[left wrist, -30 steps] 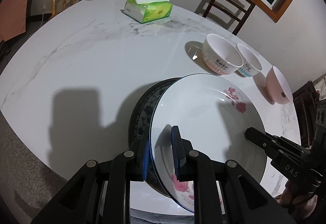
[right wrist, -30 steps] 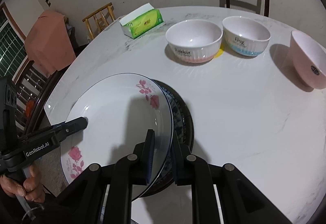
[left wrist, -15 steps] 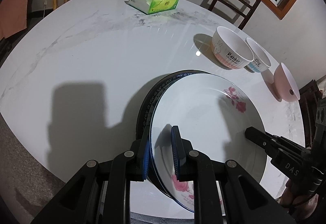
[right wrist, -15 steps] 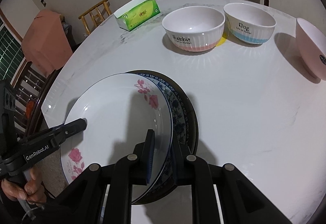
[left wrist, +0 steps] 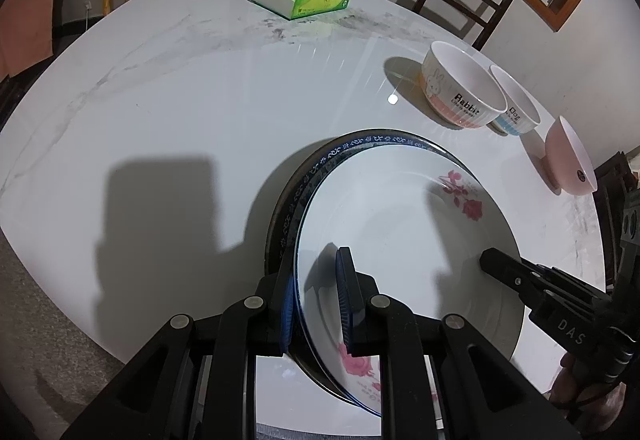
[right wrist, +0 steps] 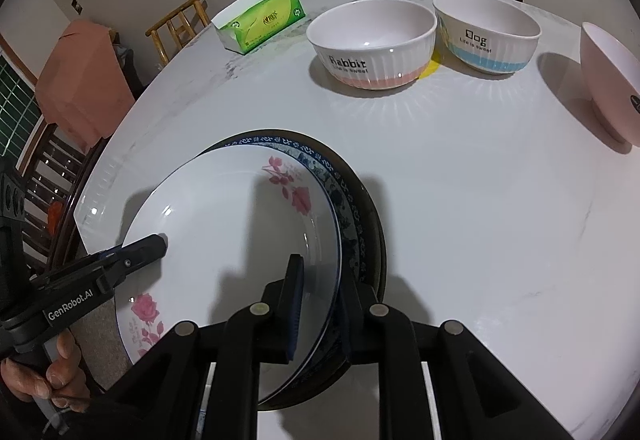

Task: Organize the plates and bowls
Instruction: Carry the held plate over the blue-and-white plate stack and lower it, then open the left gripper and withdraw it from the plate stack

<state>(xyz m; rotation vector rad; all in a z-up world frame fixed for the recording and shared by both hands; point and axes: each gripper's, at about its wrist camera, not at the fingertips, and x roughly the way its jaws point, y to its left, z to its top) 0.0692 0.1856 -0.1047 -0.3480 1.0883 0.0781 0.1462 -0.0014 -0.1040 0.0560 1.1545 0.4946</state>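
I hold the rose plate [left wrist: 400,240] by opposite rims, left claw [left wrist: 316,304] and right claw [right wrist: 320,304] each pinching an edge, to keep it level. It sits low over the blue-patterned plate [right wrist: 344,207] on the counter [right wrist: 460,199]; whether they touch I cannot tell. The right claw's jaws have just eased slightly, rim between them.

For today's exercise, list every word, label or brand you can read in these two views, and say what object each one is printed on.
"Rabbit", with "Life is sweet" beneath: pink-banded bowl.
"Dog", with "Life is sweet" beneath: blue-banded bowl.
"GenRobot.AI": left gripper.
"DAS": right gripper.
Print on the green tissue box: too small to read.
Dark mark on the plain pink bowl: unreadable.
Small print on the rose plate: blurred.
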